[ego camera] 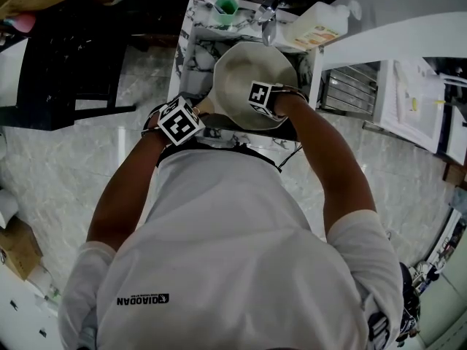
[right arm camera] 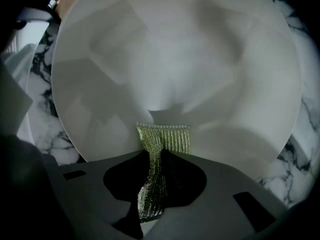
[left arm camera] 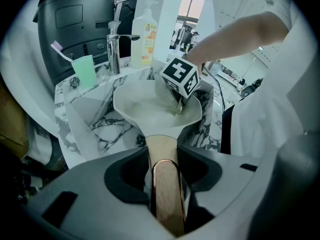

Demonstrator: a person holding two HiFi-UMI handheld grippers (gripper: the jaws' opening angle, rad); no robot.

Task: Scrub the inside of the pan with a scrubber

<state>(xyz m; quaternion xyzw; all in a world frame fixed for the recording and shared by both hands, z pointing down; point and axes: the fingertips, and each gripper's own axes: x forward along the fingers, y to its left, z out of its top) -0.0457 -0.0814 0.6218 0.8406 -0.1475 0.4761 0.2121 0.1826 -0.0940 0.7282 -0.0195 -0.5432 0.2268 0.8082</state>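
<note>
The left hand-held gripper point(left arm camera: 165, 156) is clamped on the pan's wooden handle point(left arm camera: 168, 194). The right hand-held gripper point(right arm camera: 152, 169) pinches a green mesh scrubber point(right arm camera: 165, 138) against the pale, smooth pan point(right arm camera: 175, 59) interior.

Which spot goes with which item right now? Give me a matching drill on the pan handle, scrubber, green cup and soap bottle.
Items:
1. pan handle
2. scrubber
3. green cup
4. soap bottle

Places:
A. in the right gripper, inside the pan
B. left of the faucet in the left gripper view, with a toothbrush in it
C. clamped in the left gripper
D. right of the faucet in that view

Pairs: 1-C, 2-A, 3-B, 4-D
</note>
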